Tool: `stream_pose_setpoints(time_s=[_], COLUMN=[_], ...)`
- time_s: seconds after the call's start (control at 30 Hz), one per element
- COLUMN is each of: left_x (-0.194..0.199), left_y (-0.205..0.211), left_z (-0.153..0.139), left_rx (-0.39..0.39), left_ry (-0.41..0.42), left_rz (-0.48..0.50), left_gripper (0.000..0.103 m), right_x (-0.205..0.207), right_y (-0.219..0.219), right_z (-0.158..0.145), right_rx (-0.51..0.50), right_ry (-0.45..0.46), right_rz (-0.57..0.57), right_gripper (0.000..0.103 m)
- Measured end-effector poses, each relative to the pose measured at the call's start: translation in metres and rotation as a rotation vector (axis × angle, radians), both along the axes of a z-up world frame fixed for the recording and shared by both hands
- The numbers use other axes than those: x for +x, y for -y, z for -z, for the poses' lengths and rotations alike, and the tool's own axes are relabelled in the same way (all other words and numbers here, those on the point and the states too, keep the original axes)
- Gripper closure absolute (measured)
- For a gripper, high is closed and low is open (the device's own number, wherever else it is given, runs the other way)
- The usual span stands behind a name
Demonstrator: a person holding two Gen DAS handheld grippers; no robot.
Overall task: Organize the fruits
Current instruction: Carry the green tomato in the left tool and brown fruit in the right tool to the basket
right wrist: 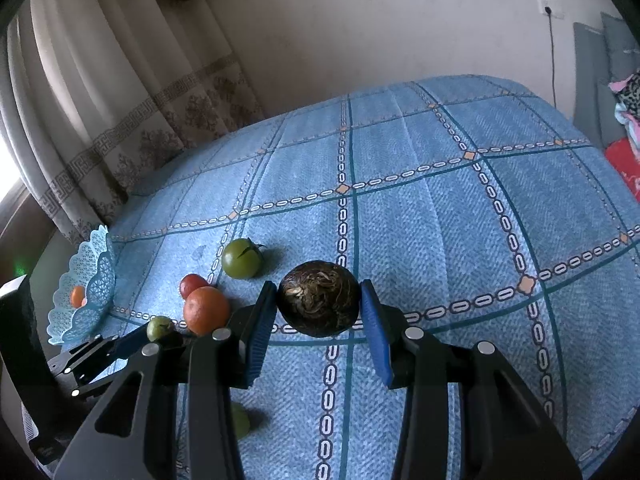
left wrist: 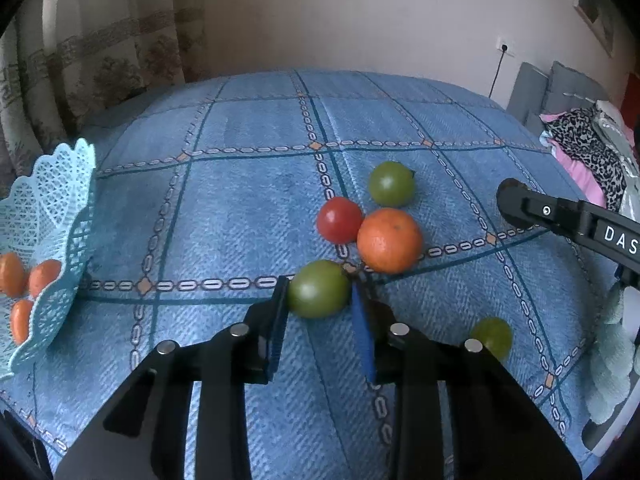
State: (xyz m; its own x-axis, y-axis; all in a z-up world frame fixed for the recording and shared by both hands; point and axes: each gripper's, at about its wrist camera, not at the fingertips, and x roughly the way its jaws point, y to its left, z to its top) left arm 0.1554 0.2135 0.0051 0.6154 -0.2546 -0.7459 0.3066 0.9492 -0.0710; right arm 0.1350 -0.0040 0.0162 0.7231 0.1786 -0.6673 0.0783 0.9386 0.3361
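My left gripper (left wrist: 320, 294) has both blue pads against a green tomato (left wrist: 316, 286) that rests on the blue checked bedcover (left wrist: 240, 208). Just beyond it lie an orange (left wrist: 389, 240), a red tomato (left wrist: 339, 220) and a second green tomato (left wrist: 391, 184). A small green fruit (left wrist: 492, 336) sits to the right of my fingers. In the right wrist view my right gripper (right wrist: 319, 308) is shut on a round dark brown fruit (right wrist: 319, 298) just above the cover. The same tomatoes and orange (right wrist: 206, 310) lie to its left.
A light blue lattice basket (left wrist: 60, 208) with several small oranges (left wrist: 12, 274) stands at the left edge of the bed. Curtains hang behind it. Clothes (left wrist: 588, 148) and a grey headboard lie at the far right. Much of the cover's far side is bare.
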Motion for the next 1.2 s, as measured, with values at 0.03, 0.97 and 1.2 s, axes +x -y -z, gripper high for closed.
stream_pose_setpoints(time_s=[0.03,0.97,1.2], left_x=[-0.002,-0.026,-0.026], left_y=[-0.001,-0.111,-0.152], left_z=[-0.002,-0.063,-0.068], left_rx=[-0.001,0.015,0.007], left_ry=[0.006,0.191,0.196], left_rz=[-0.003,-0.264,-0.355], left_gripper=[0.072,0.072,0.072], right_x=[0.000,-0.015,-0.015], right_y=[0.000,-0.033,-0.047], right_z=[0.000,-0.017,-0.025], right_rx=[0.000,-0.033,-0.039], right_ry=[0.001,0.048,0.063], right_rz=[0.000,-0.043,-0.066], right_gripper=[0.060,0.060,0.060])
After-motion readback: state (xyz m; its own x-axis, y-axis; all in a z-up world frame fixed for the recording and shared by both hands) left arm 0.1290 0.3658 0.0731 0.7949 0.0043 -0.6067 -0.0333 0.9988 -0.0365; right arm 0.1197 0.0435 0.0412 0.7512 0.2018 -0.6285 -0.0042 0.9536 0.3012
